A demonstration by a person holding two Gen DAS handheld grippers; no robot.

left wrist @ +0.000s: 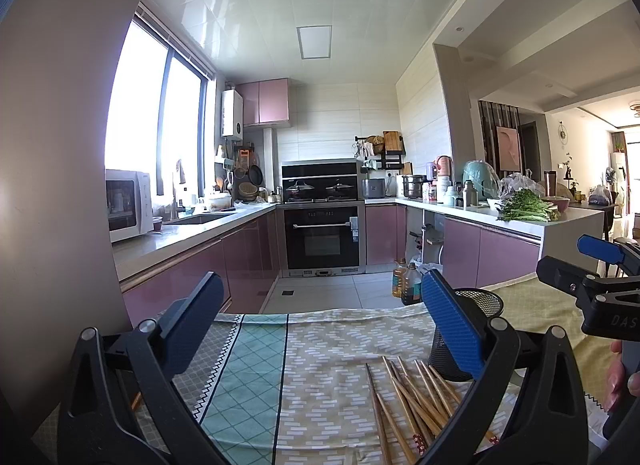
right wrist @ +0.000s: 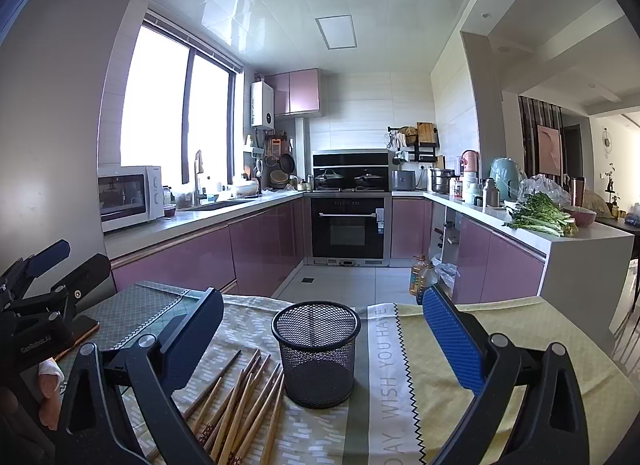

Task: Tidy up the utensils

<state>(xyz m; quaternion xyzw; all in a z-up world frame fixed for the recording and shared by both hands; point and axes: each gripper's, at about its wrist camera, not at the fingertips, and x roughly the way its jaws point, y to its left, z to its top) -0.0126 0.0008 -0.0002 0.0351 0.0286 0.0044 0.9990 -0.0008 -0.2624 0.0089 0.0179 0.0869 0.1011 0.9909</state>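
The worktop (right wrist: 500,345), draped in a patterned tablecloth (right wrist: 320,437), is carrying everything for this job. At the middle of the right wrist view the black mesh holder (right wrist: 316,349) is standing upright and looking empty, and the wooden chopsticks (right wrist: 240,397) are lying loose in a fanned pile at its 8 o'clock, the nearest ones just beside its base.

Both tools are hovering above the cloth: the left gripper (left wrist: 320,329) is showing its jaws wide apart and holding nothing, and the right gripper (right wrist: 320,339) is likewise spread open around empty air.

The risks, as I am judging them:
- the light holder is likely tipping if a jaw or a chopstick end is pushing its rim sideways;
- the overlapping sticks are likely rolling or scattering if one is being pinched off-centre;
- the loose cloth is possibly bunching under a dragged fingertip.
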